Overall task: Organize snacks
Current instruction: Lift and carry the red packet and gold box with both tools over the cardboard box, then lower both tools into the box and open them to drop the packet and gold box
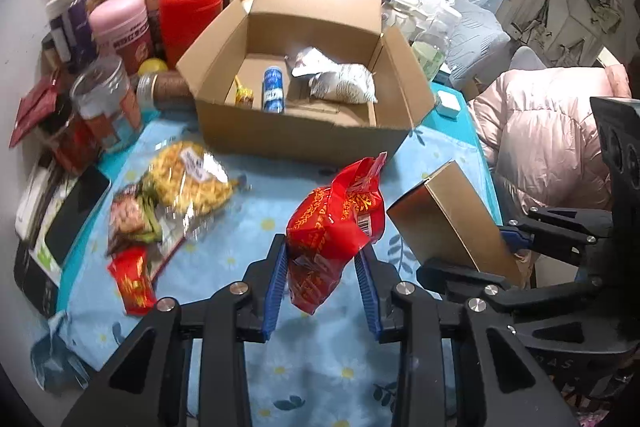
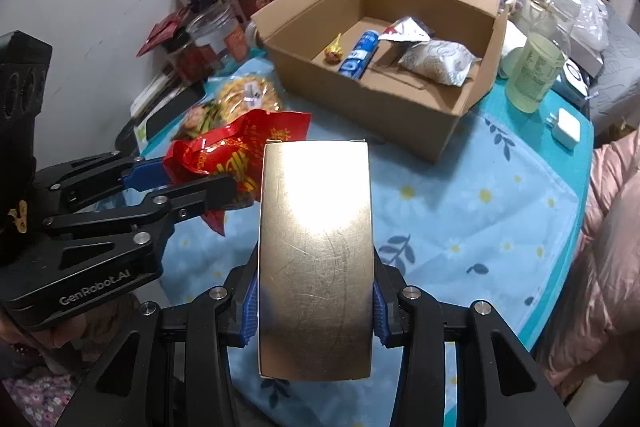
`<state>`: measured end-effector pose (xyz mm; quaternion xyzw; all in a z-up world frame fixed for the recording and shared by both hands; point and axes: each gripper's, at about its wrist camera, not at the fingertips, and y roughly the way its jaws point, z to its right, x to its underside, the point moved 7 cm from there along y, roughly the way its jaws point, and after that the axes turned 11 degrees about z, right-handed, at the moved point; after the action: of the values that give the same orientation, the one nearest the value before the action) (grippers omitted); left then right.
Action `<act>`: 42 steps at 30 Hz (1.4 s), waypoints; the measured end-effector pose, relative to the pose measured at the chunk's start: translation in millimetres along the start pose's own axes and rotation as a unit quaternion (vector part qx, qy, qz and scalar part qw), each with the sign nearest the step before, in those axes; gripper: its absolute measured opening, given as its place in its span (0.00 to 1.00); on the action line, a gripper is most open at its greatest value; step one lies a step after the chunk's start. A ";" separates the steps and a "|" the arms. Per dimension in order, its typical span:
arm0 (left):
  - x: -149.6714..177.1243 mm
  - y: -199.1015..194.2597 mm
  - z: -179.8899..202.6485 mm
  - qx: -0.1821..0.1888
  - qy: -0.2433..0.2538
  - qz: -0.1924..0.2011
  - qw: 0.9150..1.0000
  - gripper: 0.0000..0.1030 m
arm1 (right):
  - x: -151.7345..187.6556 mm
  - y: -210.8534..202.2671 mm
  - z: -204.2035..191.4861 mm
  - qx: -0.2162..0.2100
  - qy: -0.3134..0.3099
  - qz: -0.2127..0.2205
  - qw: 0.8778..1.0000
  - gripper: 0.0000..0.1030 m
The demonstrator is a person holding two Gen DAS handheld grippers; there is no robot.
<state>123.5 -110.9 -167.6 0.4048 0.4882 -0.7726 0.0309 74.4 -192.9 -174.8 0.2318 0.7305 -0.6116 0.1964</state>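
Red crinkly foil snack bag (image 1: 334, 227) hangs pinched between the left gripper (image 1: 324, 287) jaws, clear of the blue flowered table (image 1: 440, 155), likely bound for the open brown cardboard box (image 1: 304, 131) ahead. The right gripper (image 2: 316, 311) jaws clamp a shiny gold rectangular carton (image 2: 316, 247) the same way. A clear bag of yellow crisps (image 1: 188, 175) and small red packet (image 1: 132, 279) lie left; the box's near wall must be cleared

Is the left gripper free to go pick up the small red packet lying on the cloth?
Probably not yet. The left gripper is clamped on a red snack bag, so it has no free jaws. The small red packet itself lies uncovered on the cloth.
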 end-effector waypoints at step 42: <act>-203.5 163.1 -73.6 0.014 0.060 0.008 0.998 0.32 | -222.6 125.3 85.9 0.082 0.011 0.064 0.995 0.42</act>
<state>375.9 -209.3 -167.6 0.4546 0.4746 -0.7537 0.0023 328.8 -281.2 -163.4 0.2998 0.6636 -0.6533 0.2070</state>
